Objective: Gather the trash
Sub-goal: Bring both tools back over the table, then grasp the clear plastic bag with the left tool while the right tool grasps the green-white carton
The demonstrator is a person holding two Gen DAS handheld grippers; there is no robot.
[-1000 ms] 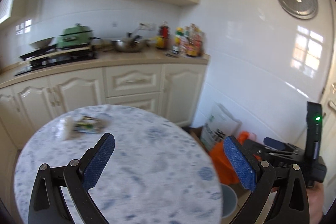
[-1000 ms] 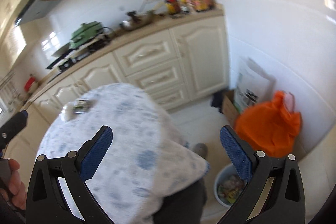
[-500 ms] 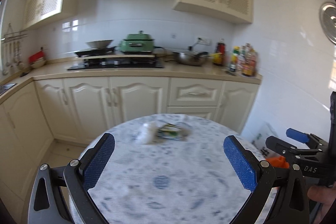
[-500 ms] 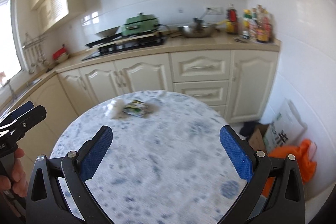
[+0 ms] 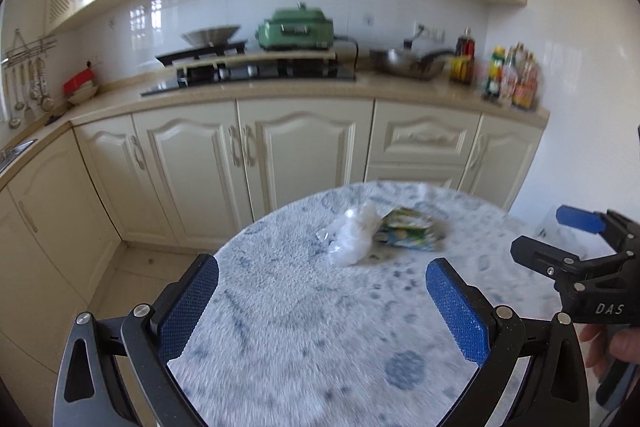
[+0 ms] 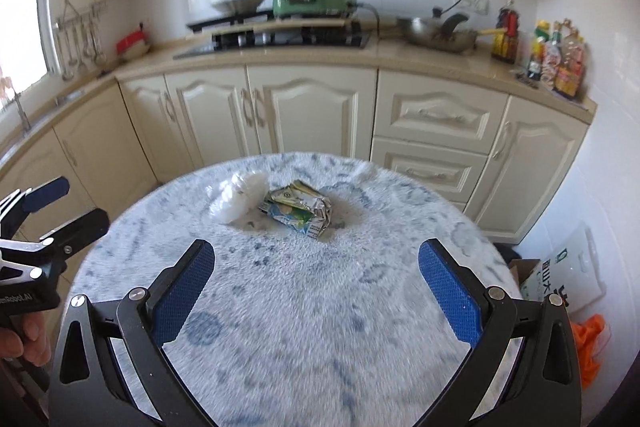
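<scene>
A: Right, start with the big picture: the round table with its fuzzy blue-and-white cover fills the near view, with the cream kitchen cabinets behind it. Both pieces of trash sit together toward its far side.

B: And the grippers?

A: Both are spread wide and hold nothing. The left gripper and the right gripper hover over the near part of the table, well short of the trash.

B: Which piece first?

A: I'd judge the crumpled green carton suits the right gripper, since it lies nearly on that gripper's centre line. The clear plastic wad lies just beside it on the left, apparently touching it, so it falls to the left gripper.

B: How should the approach be made?

A: Advance low and level so the carton passes between the blue pads, then close across its narrower width. The cover looks soft, so keep the tips just above the pile or they may snag it.

B: And the plastic?

A: It looks flimsy and light; pinch a bunched part, not a loose edge.
</scene>
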